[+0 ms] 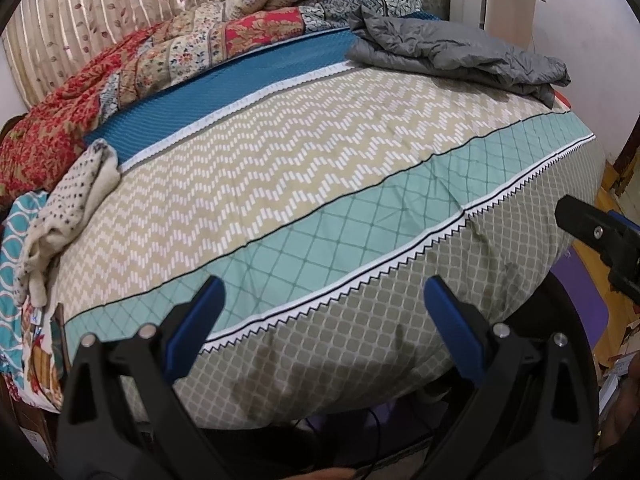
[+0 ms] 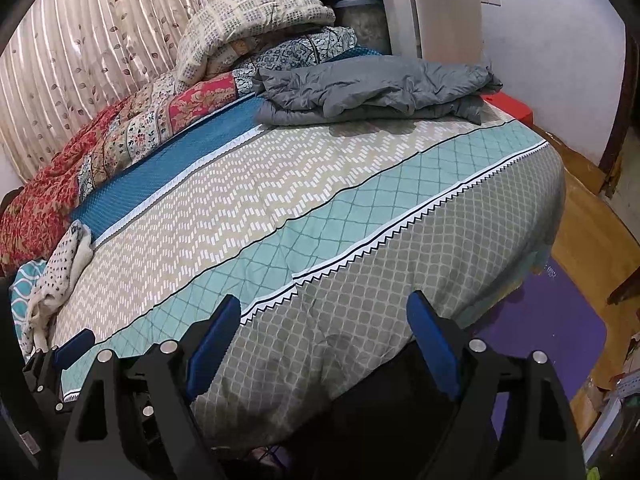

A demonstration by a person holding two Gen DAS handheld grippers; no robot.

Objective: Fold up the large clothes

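A grey puffy jacket (image 1: 456,56) lies crumpled at the far right corner of the bed; it also shows in the right wrist view (image 2: 372,88). My left gripper (image 1: 324,292) is open and empty above the near edge of the bed, far from the jacket. My right gripper (image 2: 324,308) is open and empty, also over the near edge. The right gripper shows at the right edge of the left wrist view (image 1: 600,236). The left gripper shows at the lower left of the right wrist view (image 2: 60,356).
The bed has a patterned cover (image 1: 304,184) in beige, teal and grey bands. Folded quilts (image 2: 168,120) are stacked along the far side by a curtain (image 2: 88,48). A spotted cloth (image 1: 72,200) lies at the left. A purple mat (image 2: 560,340) lies on the wooden floor at right.
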